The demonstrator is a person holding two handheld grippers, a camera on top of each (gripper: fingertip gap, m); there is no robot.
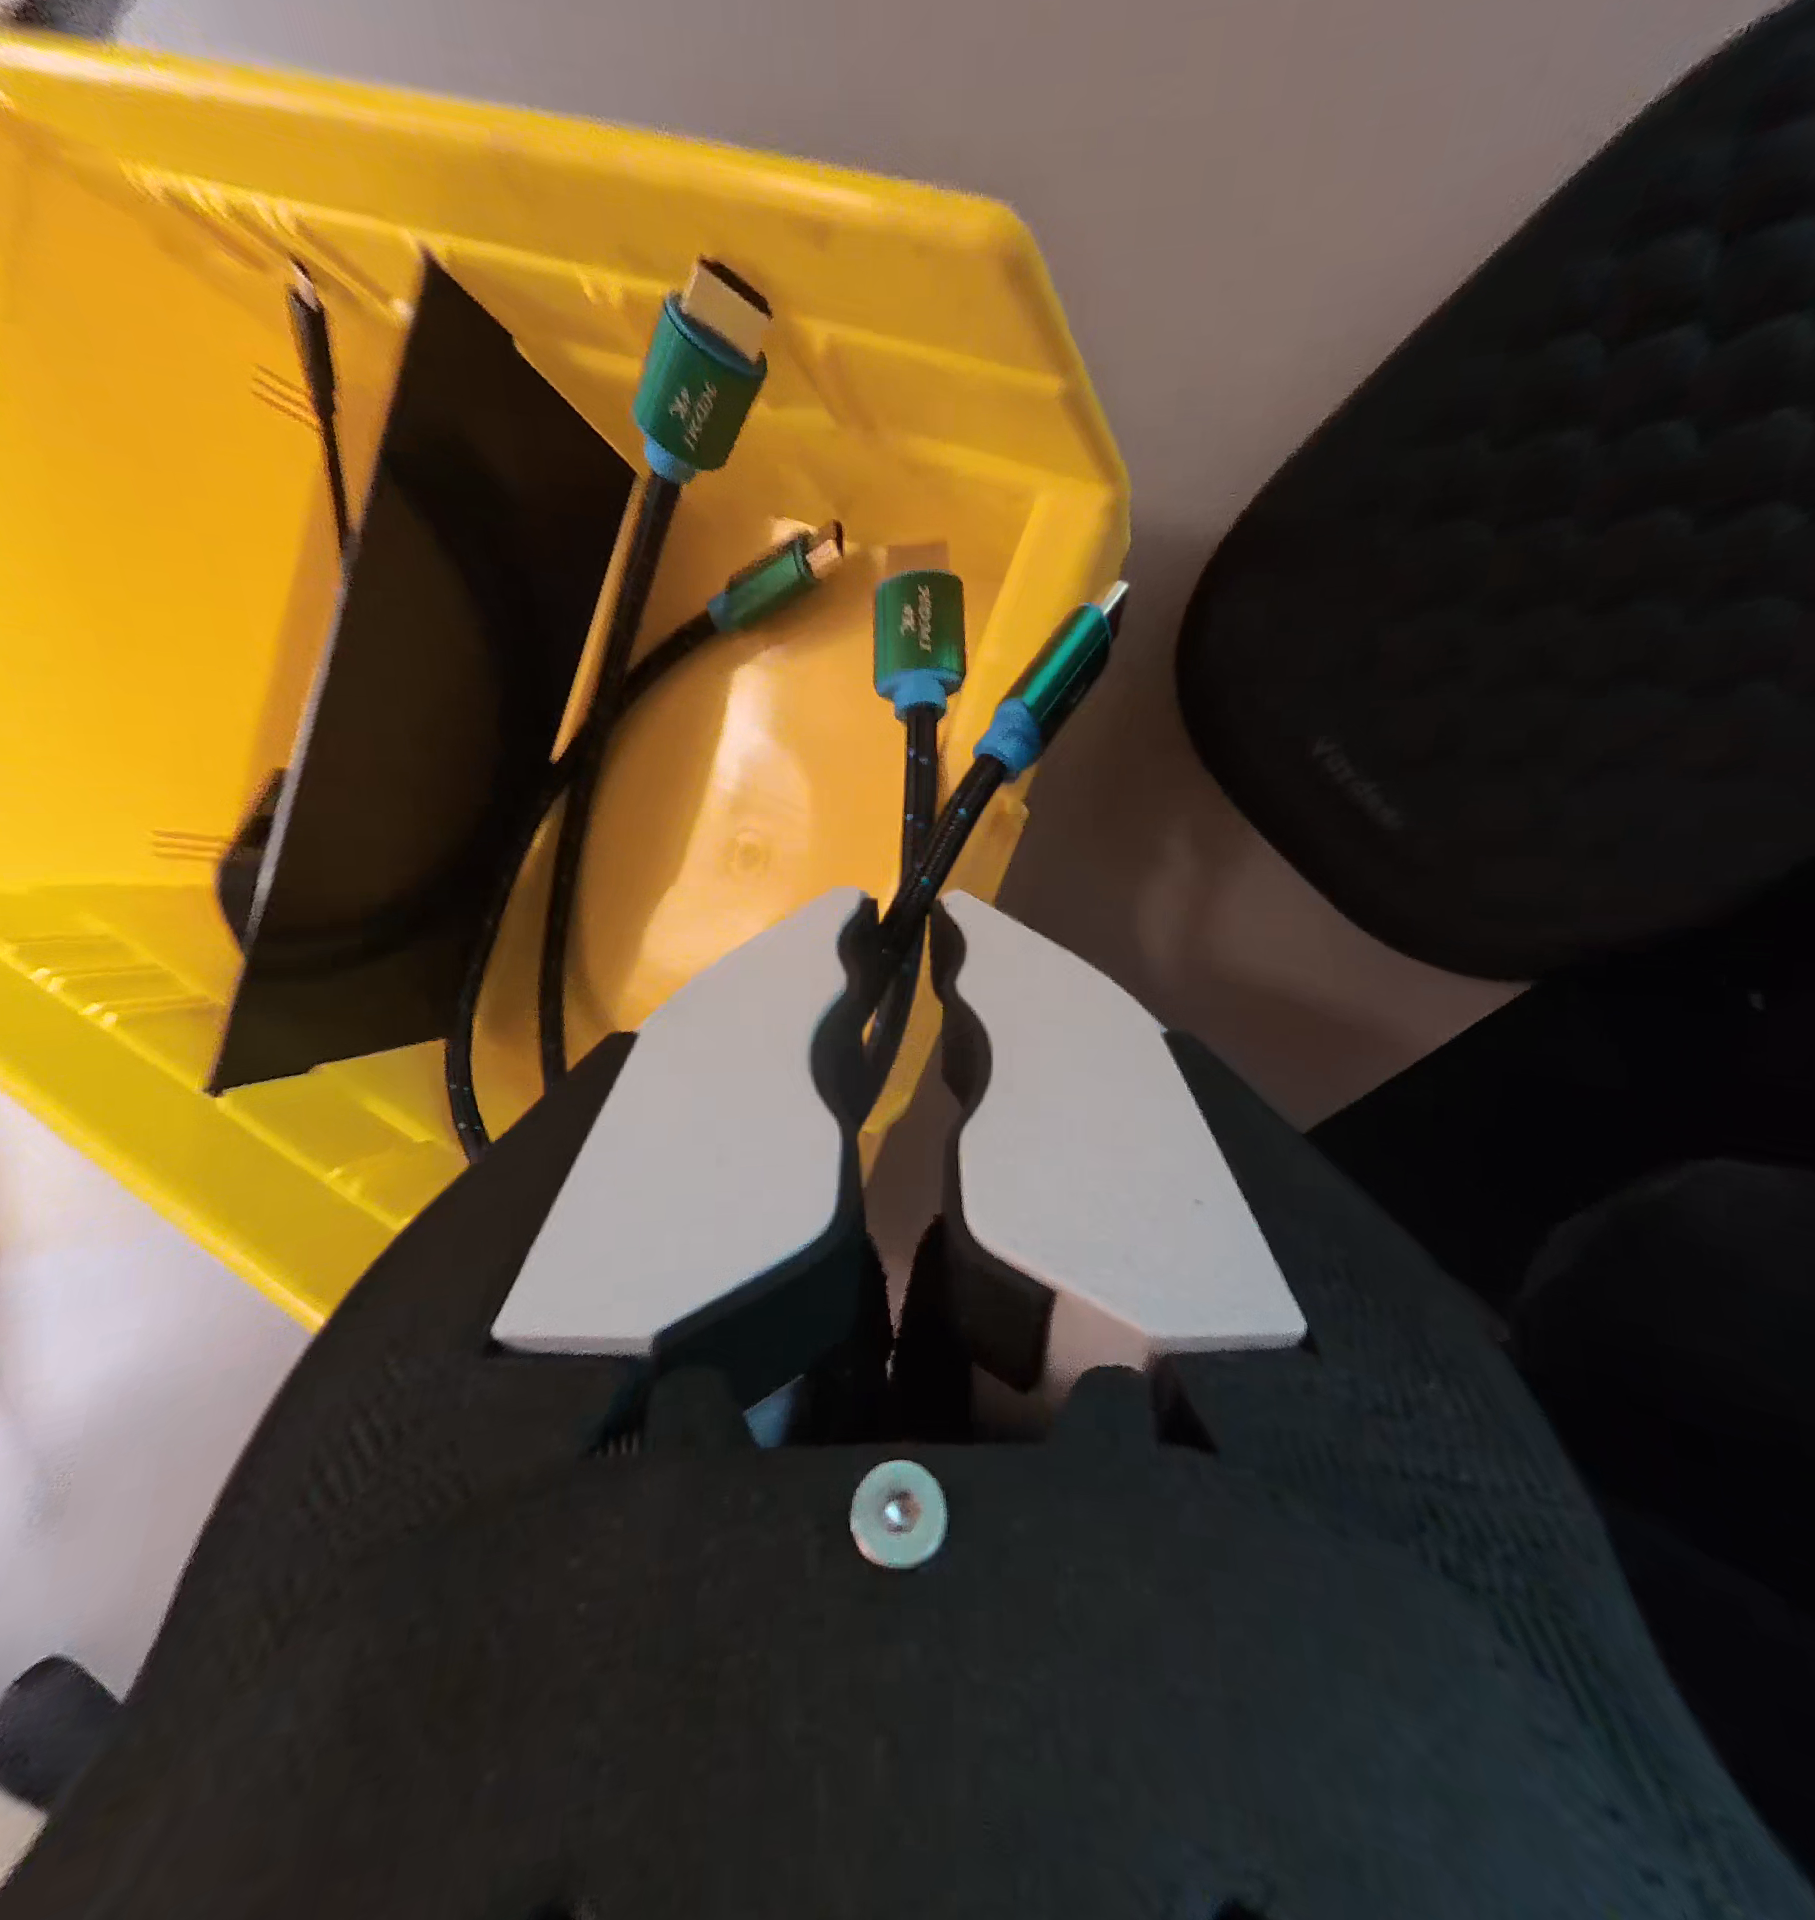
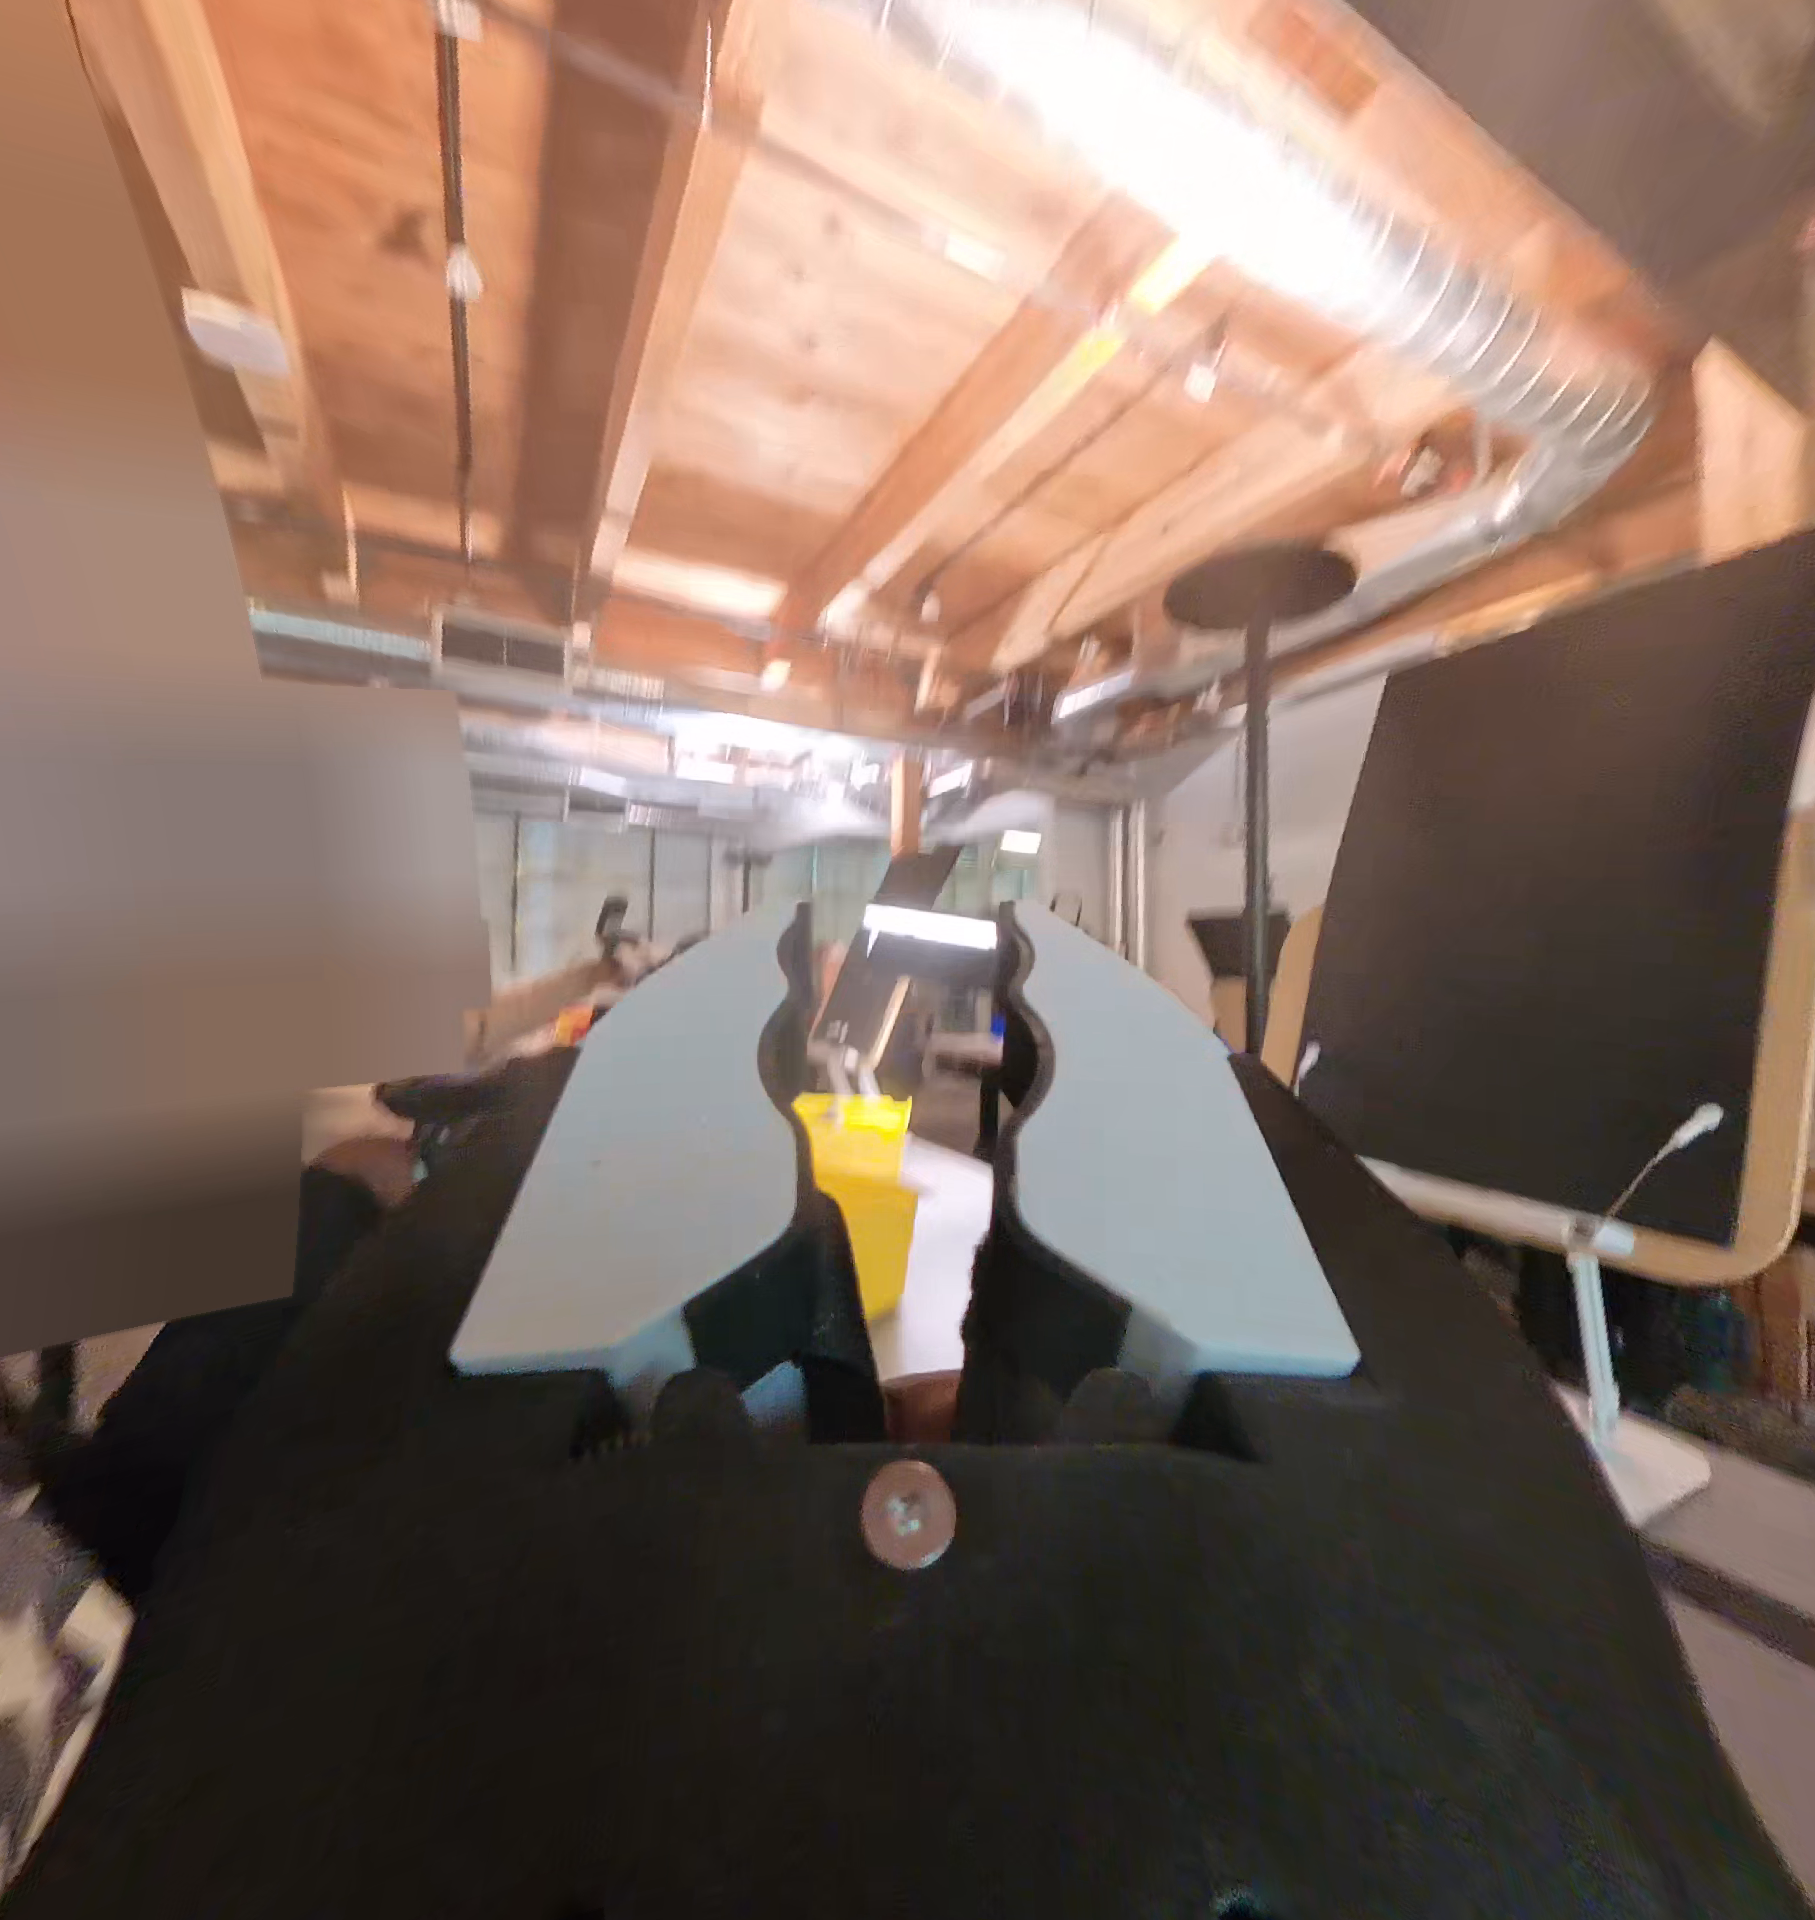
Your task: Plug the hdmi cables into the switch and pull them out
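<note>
The left gripper [image 1: 898, 920] has its pale fingers [image 1: 716, 1143] drawn nearly together at the tips, pinching two braided cables [image 1: 908, 894]. The right gripper [image 2: 903, 935] is raised, pointing level or perhaps slightly upward, its fingers [image 2: 674, 1122] spread apart, gripping nothing.

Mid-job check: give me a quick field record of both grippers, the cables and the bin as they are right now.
left gripper: shut on two braided HDMI cables, pinched near the fingertips
held plugs: two green plugs pointing away from the gripper, over the bin's edge
loose cables: two more green plugs lying in the yellow bin
black piece: stands in the bin; cannot tell if it is the switch
right gripper: open, empty, aimed up at the room
plugged in: nothing visibly
</note>
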